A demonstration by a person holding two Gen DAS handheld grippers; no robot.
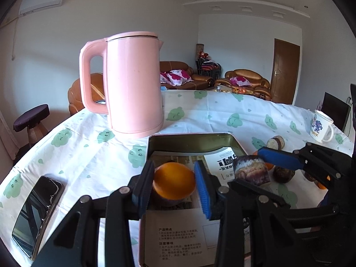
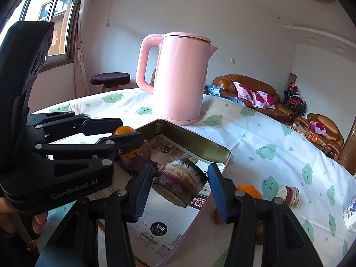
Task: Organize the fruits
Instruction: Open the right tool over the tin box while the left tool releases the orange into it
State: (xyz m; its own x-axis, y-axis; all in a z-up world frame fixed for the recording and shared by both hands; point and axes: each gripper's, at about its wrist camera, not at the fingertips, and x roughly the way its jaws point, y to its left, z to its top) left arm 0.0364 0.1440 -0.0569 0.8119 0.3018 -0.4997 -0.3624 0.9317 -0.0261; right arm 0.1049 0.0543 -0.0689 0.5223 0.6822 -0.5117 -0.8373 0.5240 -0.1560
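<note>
Your left gripper (image 1: 174,183) is clamped tight on an orange (image 1: 174,183), pads squeezing both sides, and it hangs over the near-left part of the metal tin (image 1: 191,139). Makes sense to hold it there: the tin looks like the collection spot, so you're basically lined up for a drop.

Your right gripper (image 2: 175,188) has a chunky cut piece (image 2: 180,183) between its pads. The jaws are only about a third open, and that piece fills the gap, so I'd call it gripped. It's purple-brown, with a pale speckled cut face and a streaky skin, honestly more like yam or taro than fruit. It sits over the tin's right edge, at about 3 o'clock from the orange in the left wrist view.

The orange is smooth, bright and round. Right under it is a purplish lump (image 2: 136,160) already lying in the tin on the printed paper liner.

More bits wait on the tablecloth (image 2: 255,133) at 3 o'clock of the tin: another orange (image 2: 248,189) and a small cut slice (image 2: 288,195). The pink kettle (image 1: 133,84) stands at 12 o'clock, just behind the tin.
</note>
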